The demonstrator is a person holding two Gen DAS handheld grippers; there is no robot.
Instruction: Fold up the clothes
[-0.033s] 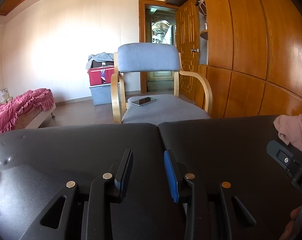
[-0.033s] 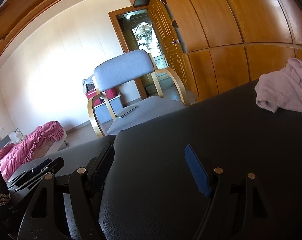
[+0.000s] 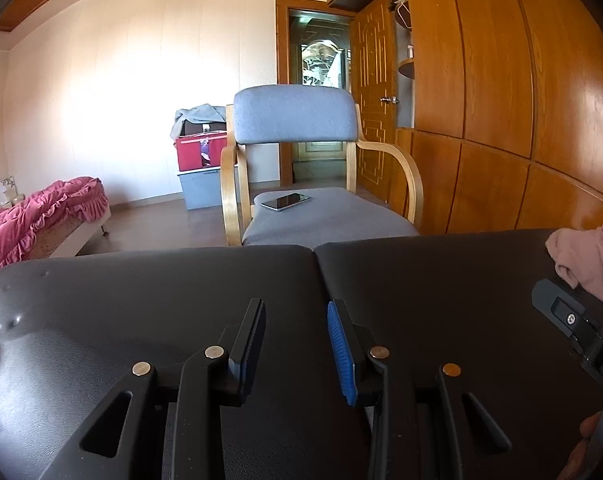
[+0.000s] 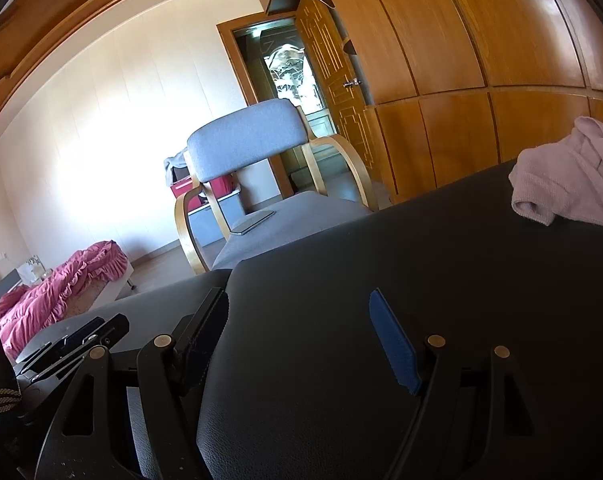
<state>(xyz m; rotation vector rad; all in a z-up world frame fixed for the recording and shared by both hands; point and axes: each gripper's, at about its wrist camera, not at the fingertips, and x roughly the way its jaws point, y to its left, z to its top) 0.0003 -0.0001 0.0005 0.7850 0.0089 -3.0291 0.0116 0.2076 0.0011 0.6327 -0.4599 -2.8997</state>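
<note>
Spilling past frame edge — pink garment (image 4: 569, 176), half-hidden

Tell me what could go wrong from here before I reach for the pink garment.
1. The garment lies bunched near the far right of the black table; a pinch may catch just one layer and drag the heap instead of spreading it.
2. Both grippers sit close: the right gripper is open beside the left gripper, so a sideways reach might knock them together.
3. Pushing the garment could slide it over the table's edge.
</note>
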